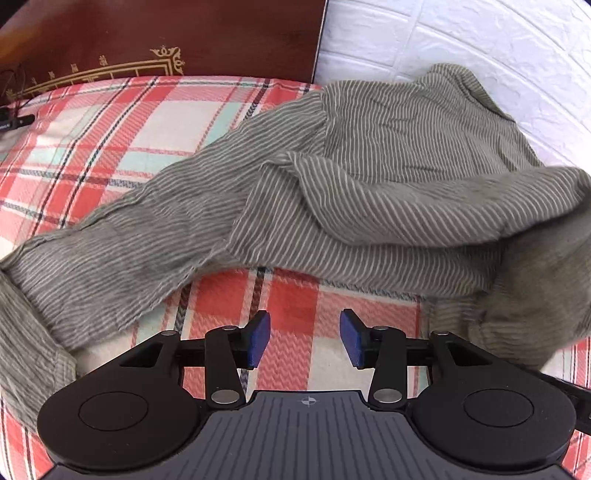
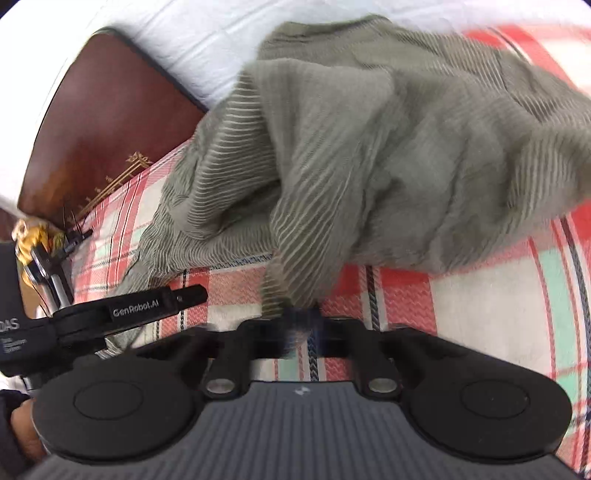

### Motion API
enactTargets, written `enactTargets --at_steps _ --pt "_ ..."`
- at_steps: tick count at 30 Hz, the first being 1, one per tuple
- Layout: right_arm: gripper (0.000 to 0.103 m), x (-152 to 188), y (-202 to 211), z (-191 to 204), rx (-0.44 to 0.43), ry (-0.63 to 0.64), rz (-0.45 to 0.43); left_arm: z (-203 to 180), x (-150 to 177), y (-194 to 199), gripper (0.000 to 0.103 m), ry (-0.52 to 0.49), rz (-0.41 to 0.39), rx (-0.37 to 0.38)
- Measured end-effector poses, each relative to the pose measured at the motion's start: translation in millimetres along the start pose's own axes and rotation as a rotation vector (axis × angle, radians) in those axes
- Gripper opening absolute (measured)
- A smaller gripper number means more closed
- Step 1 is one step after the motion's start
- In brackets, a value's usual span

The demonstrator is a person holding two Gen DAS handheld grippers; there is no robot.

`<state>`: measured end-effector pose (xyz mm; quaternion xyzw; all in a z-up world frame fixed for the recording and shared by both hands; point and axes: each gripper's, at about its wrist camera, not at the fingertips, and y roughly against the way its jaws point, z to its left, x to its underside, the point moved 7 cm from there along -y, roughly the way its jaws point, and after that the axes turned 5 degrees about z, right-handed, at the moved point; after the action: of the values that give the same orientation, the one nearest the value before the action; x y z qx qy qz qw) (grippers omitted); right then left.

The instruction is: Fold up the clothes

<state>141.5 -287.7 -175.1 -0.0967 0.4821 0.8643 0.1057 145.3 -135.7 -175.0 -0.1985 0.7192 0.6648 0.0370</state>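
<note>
Roughly, where it lies: the striped garment (image 1: 332, 177) sprawls on the plaid bed cover (image 1: 110, 140), ahead of both grippers, below the headboard (image 1: 166, 33).
Long axis: one limp length runs from lower left up toward the bunched mass at upper right, in the left wrist view.
Left gripper (image 1: 304, 339): jaws spread apart and empty, over bare cover, cloth edge just ahead.
Right gripper (image 2: 295, 317): blurred; jaws seem pinched on a fold of the garment (image 2: 369, 147), which rises from them in a lifted drape.
Nearer hand: right, touching cloth.
Look: olive with thin pale stripes, crumpled, not flat, no tidy fold showing.
</note>
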Motion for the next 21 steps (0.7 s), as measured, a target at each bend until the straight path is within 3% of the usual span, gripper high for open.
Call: enactTargets --at_steps 5,13,14,15,21 --pt "0.005 -9.2 36.1 -6.4 -0.036 0.027 -0.061 -10.9 -16.8 -2.8 0.069 -0.076 -0.041 -0.037" --pt "0.005 -14.7 64.9 -10.7 -0.055 0.048 -0.095 -38.7 -50.3 1.1 0.069 -0.164 -0.156 -0.098" --pt "0.005 -14.7 64.8 -12.2 -0.055 0.044 -0.095 -41.9 -53.5 -0.2 0.044 -0.177 -0.154 -0.099" --pt "0.005 -14.7 65.8 -12.6 -0.056 0.044 -0.094 -44.1 -56.2 -2.7 0.01 -0.184 -0.14 -0.092" --pt "0.005 -17.0 73.0 -13.8 -0.05 0.066 -0.103 -44.5 -69.8 -2.3 0.002 -0.158 -0.118 -0.039"
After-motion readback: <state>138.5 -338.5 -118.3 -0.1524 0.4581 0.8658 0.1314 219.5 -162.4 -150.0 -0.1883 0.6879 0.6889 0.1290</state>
